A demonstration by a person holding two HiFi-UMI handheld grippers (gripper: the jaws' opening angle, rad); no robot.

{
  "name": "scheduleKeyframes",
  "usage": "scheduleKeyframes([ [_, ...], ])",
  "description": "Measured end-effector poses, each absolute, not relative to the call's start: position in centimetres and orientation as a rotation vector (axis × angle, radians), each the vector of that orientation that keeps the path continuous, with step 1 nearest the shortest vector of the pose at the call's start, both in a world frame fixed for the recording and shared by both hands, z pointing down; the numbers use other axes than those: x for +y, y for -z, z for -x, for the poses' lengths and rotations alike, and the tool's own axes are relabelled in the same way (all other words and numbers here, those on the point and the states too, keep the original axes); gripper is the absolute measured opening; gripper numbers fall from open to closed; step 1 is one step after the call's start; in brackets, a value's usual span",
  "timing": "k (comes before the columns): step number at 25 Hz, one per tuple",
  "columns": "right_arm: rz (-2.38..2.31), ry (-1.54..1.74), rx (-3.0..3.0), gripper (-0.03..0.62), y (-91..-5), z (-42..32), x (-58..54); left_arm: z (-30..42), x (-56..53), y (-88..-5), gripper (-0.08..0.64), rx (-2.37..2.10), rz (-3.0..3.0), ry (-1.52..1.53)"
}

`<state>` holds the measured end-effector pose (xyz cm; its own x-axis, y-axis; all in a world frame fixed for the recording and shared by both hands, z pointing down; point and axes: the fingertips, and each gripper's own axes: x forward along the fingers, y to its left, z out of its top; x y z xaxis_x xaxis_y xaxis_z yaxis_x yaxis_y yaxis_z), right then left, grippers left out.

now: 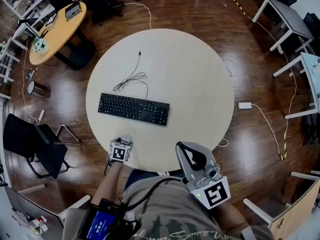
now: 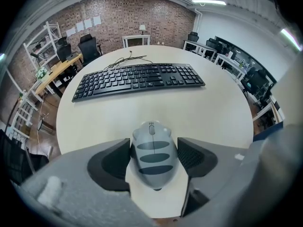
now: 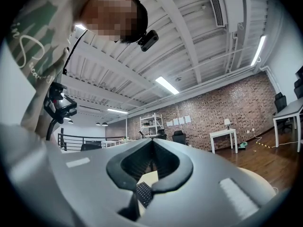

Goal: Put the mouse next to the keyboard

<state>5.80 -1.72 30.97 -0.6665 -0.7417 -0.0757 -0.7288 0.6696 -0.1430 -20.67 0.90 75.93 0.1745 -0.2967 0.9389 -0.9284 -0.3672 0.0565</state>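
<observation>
Two claws are in your hands, and only the left gripper [image 2: 154, 145] carries anything. Its jaws pinch the grey striped mouse [image 2: 152, 161] from both sides at the near edge of the round table [image 1: 200, 74]. Whether the mouse rests on the top or sits just above it cannot be told. The black keyboard [image 1: 133, 109] lies farther in, well apart from the mouse, its cable [image 1: 132, 76] looped beyond it. Your right gripper [image 1: 182, 147] is tilted upward off the table's near right edge, jaws pressed together on nothing.
</observation>
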Motion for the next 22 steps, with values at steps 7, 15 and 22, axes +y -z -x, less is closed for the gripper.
scheduleKeyframes([
  [7,1.228,0.176,2.732,0.006,-31.5,-8.2,-2.0,18.2,1.6,-75.6,0.324,-1.151,-1.782,-1.212],
  [15,1.229,0.182,2.726,0.006,-32.1,-9.1,-1.6,14.9,2.9,-75.7,0.324,-1.104,-1.844,-1.285],
  [22,1.243,0.177,2.711,0.006,-32.2,-10.5,-0.7,11.9,3.7,-76.0,0.324,-1.052,-1.910,-1.303],
])
